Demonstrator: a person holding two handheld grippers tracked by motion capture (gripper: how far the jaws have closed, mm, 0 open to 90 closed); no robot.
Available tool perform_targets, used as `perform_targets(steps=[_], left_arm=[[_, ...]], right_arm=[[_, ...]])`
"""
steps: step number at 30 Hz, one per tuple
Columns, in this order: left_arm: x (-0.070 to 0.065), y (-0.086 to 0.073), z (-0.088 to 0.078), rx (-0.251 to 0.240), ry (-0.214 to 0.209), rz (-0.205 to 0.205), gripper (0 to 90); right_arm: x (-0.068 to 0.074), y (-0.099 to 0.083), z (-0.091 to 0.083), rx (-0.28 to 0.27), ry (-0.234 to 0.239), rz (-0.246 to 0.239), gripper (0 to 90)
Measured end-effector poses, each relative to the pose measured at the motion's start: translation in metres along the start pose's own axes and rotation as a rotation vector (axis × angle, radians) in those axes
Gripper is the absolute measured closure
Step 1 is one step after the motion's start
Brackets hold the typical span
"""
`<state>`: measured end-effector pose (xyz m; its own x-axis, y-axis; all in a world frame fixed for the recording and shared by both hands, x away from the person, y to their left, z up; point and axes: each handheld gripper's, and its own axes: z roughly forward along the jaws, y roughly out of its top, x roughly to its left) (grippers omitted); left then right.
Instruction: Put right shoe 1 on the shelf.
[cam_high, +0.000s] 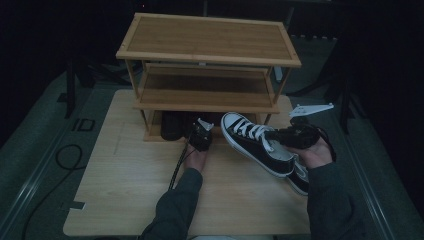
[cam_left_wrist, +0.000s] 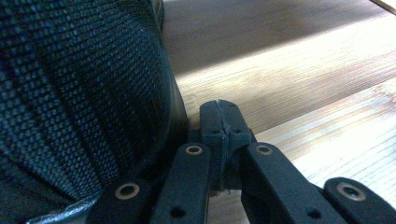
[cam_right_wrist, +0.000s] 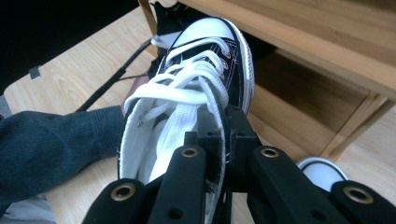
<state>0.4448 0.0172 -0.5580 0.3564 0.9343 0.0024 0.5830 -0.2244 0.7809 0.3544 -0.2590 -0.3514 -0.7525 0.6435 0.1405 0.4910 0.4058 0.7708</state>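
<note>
Dim surroundings close in on a pale wooden table (cam_high: 130, 200) that carries a three-tier bamboo shoe rack (cam_high: 207, 37) at its far side. Lifted above the table in front of the rack's right end is a black canvas sneaker (cam_high: 252, 142) with white laces, a white toe cap and a white rubber sole, its toe tipped up toward the rack. The right claw (cam_high: 274, 135) is clenched on the canvas edge of its opening beside the laces, as the right gripper view shows (cam_right_wrist: 224, 135). Such a shoe is likely light, with a soft, floppy upper and a stiffer rubber sole, so a pinch on the collar lets it swing and sag; a hold nearer the heel counter or across the sole edge would probably steady it more. Its mate (cam_high: 300, 180) lies on the table just below, partly under the right hand. To the left, the left claw (cam_high: 201, 135) rests clenched on nothing at the rack's bottom tier, its tips close beside a black mesh shoe (cam_left_wrist: 79, 102) stored there, whose woven fabric looks soft and grippy. A cable (cam_high: 179, 165) trails from that claw back along the sleeve.
</note>
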Motion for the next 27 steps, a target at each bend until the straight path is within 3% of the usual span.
perform_targets(steps=[16, 27], left_arm=[[0.000, 0.000, 0.000, 0.002, 0.004, -0.001, 90.0], [0.000, 0.000, 0.000, 0.000, 0.001, -0.004, 90.0]], right_arm=[[0.002, 0.032, 0.005, -0.059, -0.008, -0.008, 87.0], [-0.005, 0.055, 0.024, -0.069, -0.045, 0.021, 87.0]])
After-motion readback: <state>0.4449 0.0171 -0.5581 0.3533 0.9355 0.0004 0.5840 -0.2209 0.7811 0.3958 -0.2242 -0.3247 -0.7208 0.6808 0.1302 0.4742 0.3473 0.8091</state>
